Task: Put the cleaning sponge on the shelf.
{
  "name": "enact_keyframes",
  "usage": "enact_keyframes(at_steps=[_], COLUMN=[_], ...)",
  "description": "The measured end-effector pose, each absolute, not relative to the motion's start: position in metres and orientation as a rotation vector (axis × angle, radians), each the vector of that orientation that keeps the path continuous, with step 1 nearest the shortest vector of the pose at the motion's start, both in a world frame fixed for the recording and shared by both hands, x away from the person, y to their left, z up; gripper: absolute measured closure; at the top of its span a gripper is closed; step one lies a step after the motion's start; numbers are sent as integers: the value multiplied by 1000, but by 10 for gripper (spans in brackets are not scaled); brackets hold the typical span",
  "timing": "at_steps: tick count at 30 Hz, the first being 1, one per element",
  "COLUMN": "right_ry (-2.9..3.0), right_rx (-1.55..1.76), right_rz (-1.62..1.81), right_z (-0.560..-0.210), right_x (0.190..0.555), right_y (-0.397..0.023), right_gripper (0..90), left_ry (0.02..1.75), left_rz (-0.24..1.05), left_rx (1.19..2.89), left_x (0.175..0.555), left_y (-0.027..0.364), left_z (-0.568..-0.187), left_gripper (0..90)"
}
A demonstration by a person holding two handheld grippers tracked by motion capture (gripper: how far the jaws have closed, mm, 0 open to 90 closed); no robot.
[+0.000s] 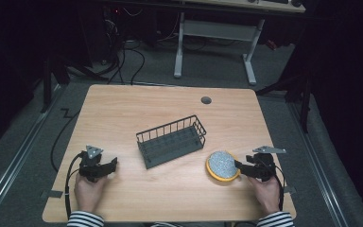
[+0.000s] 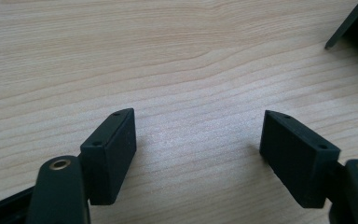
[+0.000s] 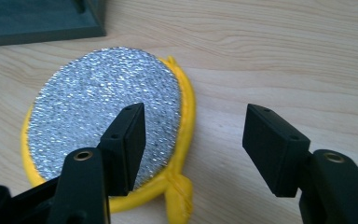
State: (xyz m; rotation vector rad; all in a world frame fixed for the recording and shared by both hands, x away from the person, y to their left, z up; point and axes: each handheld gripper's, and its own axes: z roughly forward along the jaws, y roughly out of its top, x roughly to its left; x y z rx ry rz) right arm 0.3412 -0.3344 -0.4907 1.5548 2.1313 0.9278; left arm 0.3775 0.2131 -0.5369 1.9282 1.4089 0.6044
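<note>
Left gripper point(image 1: 111, 165) wide apart near table's point(image 1: 170, 104) near-left corner; right gripper point(image 1: 238, 166) wide, straddling scrubber's point(image 1: 222, 166) edge beside rack point(image 1: 171, 141).

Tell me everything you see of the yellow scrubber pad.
The scrubber pad is a round disc with a sparkly silver mesh face and a yellow fabric rim ending in a small knotted loop. It lies flat on the wooden table, near the wire rack. The open right gripper hovers at its edge; contact is unclear.
</note>
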Motion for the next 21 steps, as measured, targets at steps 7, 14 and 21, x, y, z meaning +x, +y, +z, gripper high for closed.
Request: enact_keyframes(at_steps=[7, 14, 21], right_ry=[2221, 2294, 2356], right_rx=[1532, 1586, 1628], right_rz=[906, 888, 852], right_z=[-491, -495, -500], right_x=[355, 369, 376], right_y=[-319, -314, -313], right_gripper=[365, 346, 391], left_ry=[1409, 1409, 1409], left_rz=[604, 604, 608], left_rx=[1928, 1928, 1929], left_x=[378, 378, 377], left_y=[213, 213, 213], left_z=[-537, -537, -537], left_gripper=[276, 275, 276])
